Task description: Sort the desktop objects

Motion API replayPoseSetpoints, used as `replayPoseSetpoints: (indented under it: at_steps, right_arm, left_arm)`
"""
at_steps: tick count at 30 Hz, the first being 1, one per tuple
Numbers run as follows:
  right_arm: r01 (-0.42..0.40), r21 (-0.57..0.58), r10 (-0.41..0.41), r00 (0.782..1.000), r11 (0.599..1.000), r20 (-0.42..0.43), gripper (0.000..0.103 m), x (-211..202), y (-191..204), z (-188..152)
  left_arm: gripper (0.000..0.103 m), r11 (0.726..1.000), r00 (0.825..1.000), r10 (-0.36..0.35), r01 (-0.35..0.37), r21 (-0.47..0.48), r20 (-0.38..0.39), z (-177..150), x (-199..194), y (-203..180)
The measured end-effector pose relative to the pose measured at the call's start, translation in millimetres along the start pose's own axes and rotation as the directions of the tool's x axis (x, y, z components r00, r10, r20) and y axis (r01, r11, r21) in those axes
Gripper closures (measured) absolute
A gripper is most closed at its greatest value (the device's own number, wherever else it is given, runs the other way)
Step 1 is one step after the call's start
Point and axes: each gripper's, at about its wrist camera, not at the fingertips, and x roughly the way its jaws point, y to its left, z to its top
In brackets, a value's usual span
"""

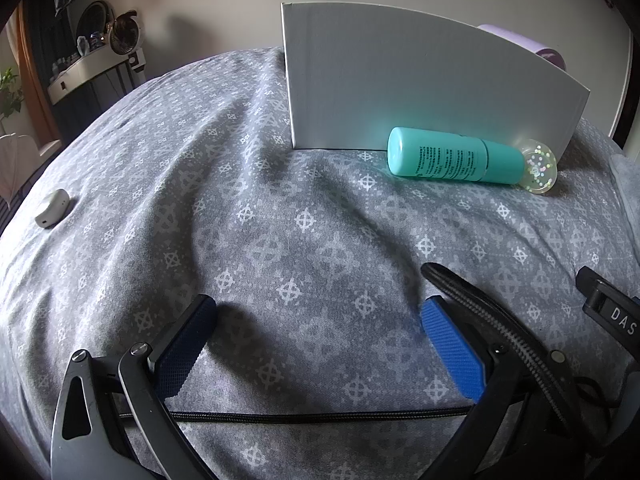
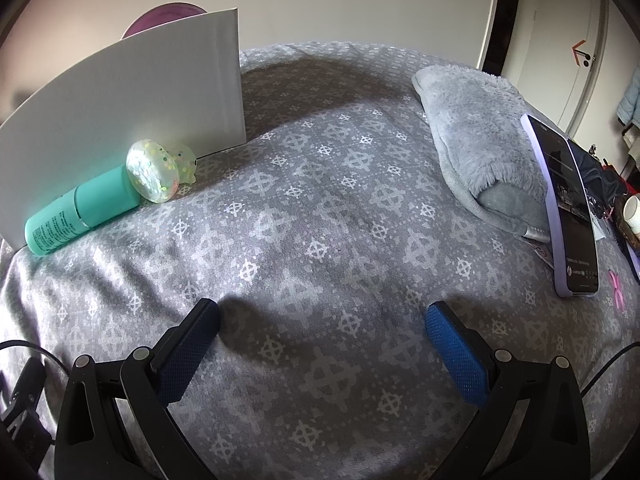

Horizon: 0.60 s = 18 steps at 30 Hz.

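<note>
A teal bottle (image 1: pixel 454 157) lies on its side against a white box (image 1: pixel 420 80); it also shows in the right wrist view (image 2: pixel 80 210). A clear glitter toy (image 1: pixel 540 170) touches its far end, seen closer in the right wrist view (image 2: pixel 153 172), with a small pale green figure (image 2: pixel 185 165) behind it. A small white case (image 1: pixel 51 208) lies far left. A phone (image 2: pixel 566 208) leans on a grey plush cloth (image 2: pixel 480 132) at right. My left gripper (image 1: pixel 318 314) and right gripper (image 2: pixel 322 320) are both open and empty, low over the patterned cloth.
The white box also shows in the right wrist view (image 2: pixel 120 96), with a purple object (image 2: pixel 164 18) behind it. A grey patterned cloth (image 1: pixel 280 220) covers the surface. A black cable (image 1: pixel 320 414) crosses below the left gripper. A shelf (image 1: pixel 84 68) stands far left.
</note>
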Motion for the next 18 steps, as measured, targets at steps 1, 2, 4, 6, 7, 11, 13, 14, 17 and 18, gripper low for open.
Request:
replayPoseSetpoints:
  at_steps: [1, 2, 4, 6, 7, 11, 13, 14, 17, 18]
  right_arm:
    - [-0.014, -0.004, 0.014, 1.000, 1.000, -0.003, 0.000, 0.5, -0.3, -0.3]
    - [-0.036, -0.014, 0.036, 0.999, 0.999, -0.007, 0.000, -0.4, 2.8, -0.4]
    - [-0.064, -0.043, 0.063, 0.998, 0.997, -0.013, 0.000, -3.2, 10.7, -2.7]
    - [-0.087, -0.088, 0.086, 0.996, 0.992, -0.018, 0.000, -6.2, 21.5, -6.8]
    - [-0.102, -0.100, 0.099, 0.995, 0.990, -0.025, 0.000, -8.5, 25.5, -9.0]
    - [-0.141, -0.103, 0.139, 0.990, 0.985, -0.023, 0.000, -16.8, 33.1, -21.6]
    - [-0.145, -0.092, 0.146, 0.989, 0.985, -0.001, 0.000, -16.8, 32.1, -25.2]
    - [-0.148, -0.090, 0.149, 0.989, 0.985, 0.001, 0.000, -15.0, 32.0, -25.1]
    - [-0.151, -0.086, 0.153, 0.988, 0.985, 0.018, 0.000, -14.3, 31.5, -27.3]
    - [-0.149, -0.087, 0.151, 0.988, 0.985, 0.016, 0.000, -18.3, 33.2, -28.3]
  left_arm:
    - [0.000, 1.000, 1.000, 0.000, 0.000, 0.000, 0.000, 0.2, 0.1, -0.2]
    - [0.000, 1.000, 1.000, 0.000, 0.000, 0.000, 0.000, 0.4, 0.1, -0.3]
    - [0.000, 1.000, 1.000, -0.001, 0.001, -0.001, 0.000, 0.0, 0.0, 0.2]
    - [0.000, 1.000, 1.000, -0.002, 0.002, -0.002, 0.000, 1.2, 2.0, -0.1]
    - [0.000, 1.000, 1.000, -0.003, 0.003, -0.002, -0.001, 0.8, 2.1, 0.1]
    - [0.000, 1.000, 1.000, -0.001, 0.001, -0.009, -0.003, -0.1, 10.2, 1.1]
    - [0.000, 1.000, 1.000, 0.008, -0.008, -0.002, -0.004, 0.6, 11.6, -0.2]
    - [0.000, 1.000, 1.000, 0.009, -0.009, -0.001, -0.002, 2.2, 14.9, 3.1]
    - [0.000, 1.000, 1.000, 0.003, -0.003, -0.006, -0.003, 2.8, 15.3, 4.4]
    - [0.000, 1.000, 1.000, 0.003, -0.003, -0.005, -0.003, 3.8, 15.4, 4.9]
